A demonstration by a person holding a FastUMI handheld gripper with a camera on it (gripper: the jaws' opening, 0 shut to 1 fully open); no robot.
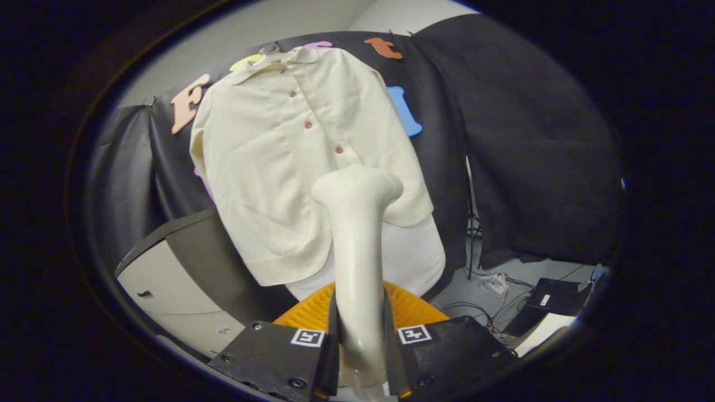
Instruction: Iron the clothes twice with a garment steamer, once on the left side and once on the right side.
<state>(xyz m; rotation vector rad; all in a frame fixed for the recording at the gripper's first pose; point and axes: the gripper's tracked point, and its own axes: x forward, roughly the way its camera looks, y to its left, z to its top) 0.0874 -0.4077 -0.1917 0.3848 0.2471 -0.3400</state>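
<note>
A cream short-sleeved shirt (290,151) with brown buttons hangs on a hanger against the booth's black cloth wall, over a white board (413,257). A cream garment steamer (357,245) rises straight up from between my fingers. Both fingers press on its handle, so my gripper (360,340) is shut on it. The steamer's head (357,187) stands in front of the shirt's lower half, just below the lowest visible button. I cannot tell if the head touches the fabric.
An orange ribbed piece (408,307) lies just beyond the fingers, under the board. A grey and white cabinet (179,262) stands to the left. Cables (491,290) and a black box (550,296) lie on the floor to the right.
</note>
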